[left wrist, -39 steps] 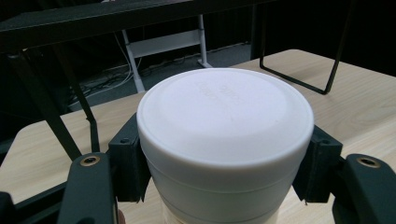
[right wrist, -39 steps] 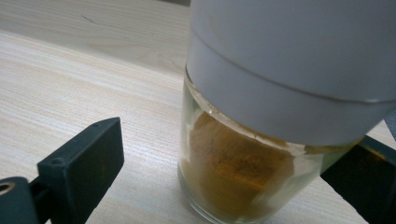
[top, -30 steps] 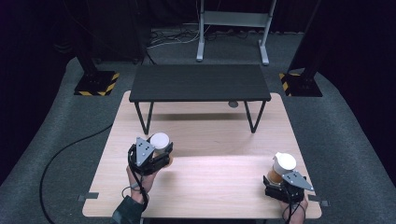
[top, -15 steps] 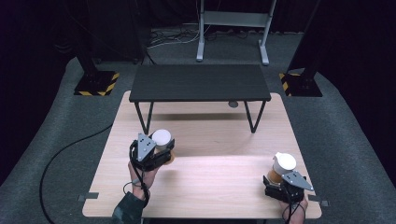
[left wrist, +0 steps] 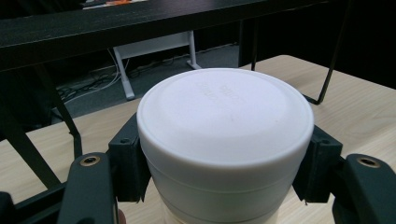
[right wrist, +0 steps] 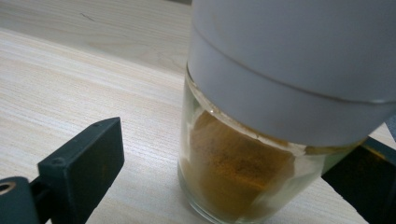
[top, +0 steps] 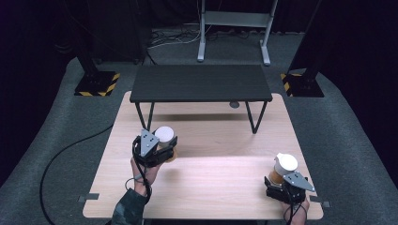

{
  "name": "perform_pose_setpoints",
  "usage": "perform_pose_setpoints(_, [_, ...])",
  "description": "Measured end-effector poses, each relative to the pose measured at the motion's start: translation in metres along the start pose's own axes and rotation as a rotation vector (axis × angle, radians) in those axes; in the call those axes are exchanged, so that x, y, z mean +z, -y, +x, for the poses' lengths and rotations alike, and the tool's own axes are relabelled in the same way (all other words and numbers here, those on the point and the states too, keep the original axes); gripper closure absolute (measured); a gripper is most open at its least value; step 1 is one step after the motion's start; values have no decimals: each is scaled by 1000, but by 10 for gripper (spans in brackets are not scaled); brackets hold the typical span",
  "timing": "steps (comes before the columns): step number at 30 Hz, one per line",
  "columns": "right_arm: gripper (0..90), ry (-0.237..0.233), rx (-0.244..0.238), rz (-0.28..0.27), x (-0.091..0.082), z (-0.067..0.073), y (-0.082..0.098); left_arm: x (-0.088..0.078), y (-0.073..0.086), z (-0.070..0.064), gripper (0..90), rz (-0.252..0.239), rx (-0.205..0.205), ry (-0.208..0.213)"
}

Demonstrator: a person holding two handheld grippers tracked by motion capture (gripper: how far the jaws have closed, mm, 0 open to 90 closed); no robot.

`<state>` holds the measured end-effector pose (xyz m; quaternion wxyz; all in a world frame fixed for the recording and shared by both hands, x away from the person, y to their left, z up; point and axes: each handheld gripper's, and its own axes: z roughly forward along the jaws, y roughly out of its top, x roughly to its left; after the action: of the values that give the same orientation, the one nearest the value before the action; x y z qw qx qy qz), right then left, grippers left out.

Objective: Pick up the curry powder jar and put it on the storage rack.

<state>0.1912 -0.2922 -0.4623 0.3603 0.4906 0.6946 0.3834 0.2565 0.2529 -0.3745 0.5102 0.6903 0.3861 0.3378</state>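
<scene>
White-lidded jar [top: 164,137] sits clamped in the left gripper [top: 157,149] at the table's [top: 220,187] near left. At the near right, the right gripper [top: 285,185] stands wide around a spice jar [top: 283,168], its left pad apart from the glass.

Bench [top: 216,187]: wide bare strip across the middle btw the two tools, nothing standing there, free passage side to side. Front edge also bare.

Obstacles: black low table [top: 201,83] sits on the far part of the bench; its thin legs [top: 253,117] come down on the wood on both sides, open gap under the top btw them. Small round grey thing [top: 234,103] just under its front edge, right of centre.

Left side: left tool [top: 157,151] w/ white-lidded jar [top: 164,136] stands just in front of the table's left legs, little room behind. Right side: right tool [top: 286,185] and jar of orange powder [top: 283,168] near the right front corner; left jaw stands off the glass, bare wood in that gap.
</scene>
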Motion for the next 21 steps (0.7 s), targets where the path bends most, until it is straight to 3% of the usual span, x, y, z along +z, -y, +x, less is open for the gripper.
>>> perform_pose_setpoints(21, [20,1,-6,1,0,1,0,10,-13,5,337,-14,10,15])
